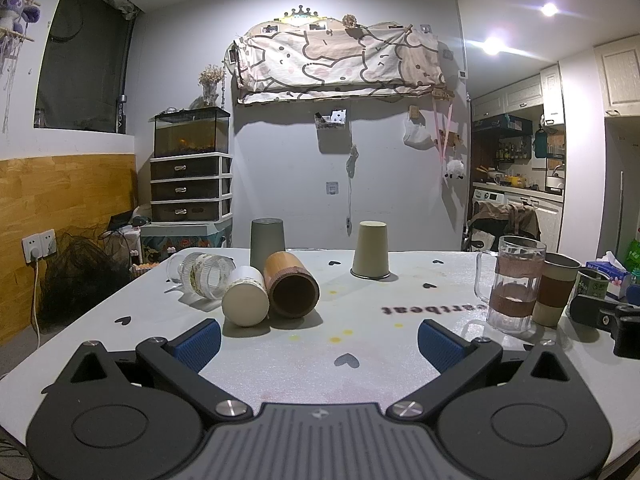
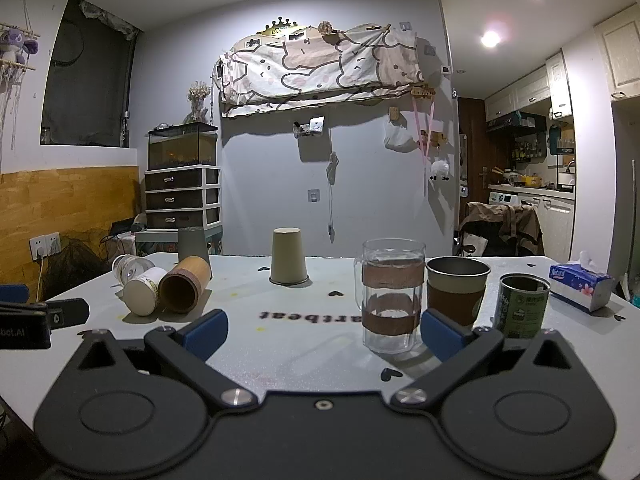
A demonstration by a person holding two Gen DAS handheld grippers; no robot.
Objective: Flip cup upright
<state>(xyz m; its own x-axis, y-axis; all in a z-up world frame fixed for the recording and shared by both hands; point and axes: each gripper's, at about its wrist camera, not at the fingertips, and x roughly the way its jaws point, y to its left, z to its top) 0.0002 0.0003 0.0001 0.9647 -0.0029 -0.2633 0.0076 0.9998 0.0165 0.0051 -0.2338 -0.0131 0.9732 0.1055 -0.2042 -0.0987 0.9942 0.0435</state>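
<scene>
While both our left gripper (image 1: 319,340) and right gripper (image 2: 323,330) hover with jaws spread and empty, nothing is flipped yet. At eleven o'clock the bamboo cup (image 1: 292,289) and white cup (image 1: 245,301) lie sideways — the beige cup (image 1: 370,250) at twelve stands inverted.

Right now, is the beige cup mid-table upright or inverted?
Inverted: the beige cup stands on its wide rim on the table, narrow closed base up.

Grey wall (image 1: 288,168) at the back with a cartoon-print cloth (image 1: 340,64) hung up high, fish tank (image 1: 191,132) on a drawer unit (image 1: 191,188), wood panelling (image 1: 64,196) left, kitchen cabinets (image 2: 516,94) right, ceiling spotlights (image 1: 549,9) on.
</scene>
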